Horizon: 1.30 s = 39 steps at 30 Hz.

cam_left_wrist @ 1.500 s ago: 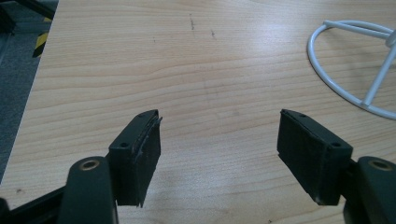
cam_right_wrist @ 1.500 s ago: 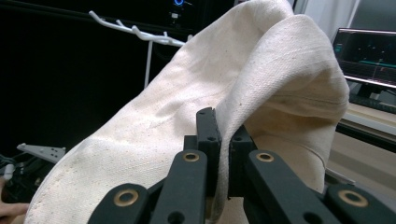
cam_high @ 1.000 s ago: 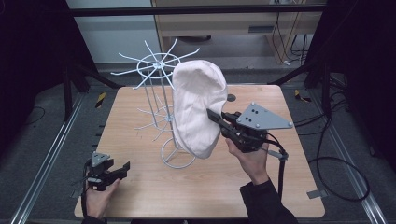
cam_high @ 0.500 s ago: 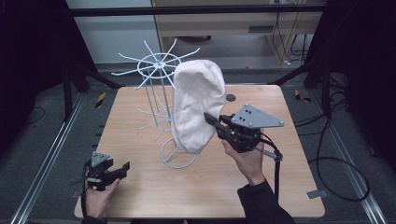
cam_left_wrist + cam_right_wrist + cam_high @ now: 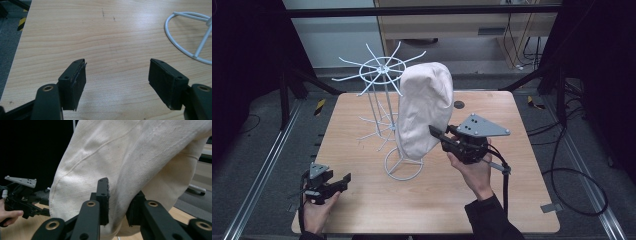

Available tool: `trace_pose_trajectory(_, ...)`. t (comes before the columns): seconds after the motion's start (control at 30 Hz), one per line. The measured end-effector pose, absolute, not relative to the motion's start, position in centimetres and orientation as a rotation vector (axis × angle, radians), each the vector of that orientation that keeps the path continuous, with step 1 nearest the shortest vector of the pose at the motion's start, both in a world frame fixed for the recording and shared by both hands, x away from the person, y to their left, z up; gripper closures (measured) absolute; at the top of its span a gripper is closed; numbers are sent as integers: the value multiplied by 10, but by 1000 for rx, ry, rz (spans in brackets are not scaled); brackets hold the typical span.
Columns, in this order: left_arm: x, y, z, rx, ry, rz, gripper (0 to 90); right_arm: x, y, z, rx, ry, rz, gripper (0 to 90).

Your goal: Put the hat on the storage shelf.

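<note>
Cream cloth bag [image 5: 424,110] hangs long-axis vertical on the white wire rack [image 5: 384,90] at table centre. Right gripper [image 5: 438,134] sits at its lower right edge, jaws just opening, a fold of cloth between them, no longer clamped. Left gripper [image 5: 343,179] rests spread and empty near the table's [image 5: 522,200] front left corner, well apart; the right is far nearer.

The left gripper [image 5: 343,178] rested with jaws wide near the table's [image 5: 412,210] front-left corner while the right gripper [image 5: 435,132], mid-table, had just been opening.
</note>
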<state>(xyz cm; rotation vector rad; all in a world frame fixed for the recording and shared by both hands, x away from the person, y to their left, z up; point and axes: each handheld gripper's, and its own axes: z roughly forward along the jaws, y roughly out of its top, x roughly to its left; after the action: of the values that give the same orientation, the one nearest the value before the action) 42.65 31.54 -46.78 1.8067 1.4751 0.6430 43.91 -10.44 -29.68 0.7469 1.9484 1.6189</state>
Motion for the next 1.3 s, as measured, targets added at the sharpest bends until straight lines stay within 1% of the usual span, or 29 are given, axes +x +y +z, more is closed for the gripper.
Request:
trace_pose_trajectory(0.27, 426, 316, -468, 1806, 1475, 645, 304, 441, -104, -301, 769, 1965, 1602, 640)
trace_pose_trajectory(0.57, 426, 316, -468, 1806, 1475, 645, 303, 441, -109, -305, 801, 1927, 1580, 456)
trace_pose_trajectory(0.8, 426, 316, -467, 1803, 1476, 645, 303, 441, -119, -310, 849, 1899, 1575, 358)
trace_pose_trajectory(1.07, 426, 315, -467, 1805, 1471, 641, 304, 435, -140, -316, 907, 1868, 1600, 290)
trace_pose_trajectory(1.3, 426, 316, -467, 1808, 1461, 630, 350, 427, -165, -332, 955, 1871, 1609, 248)
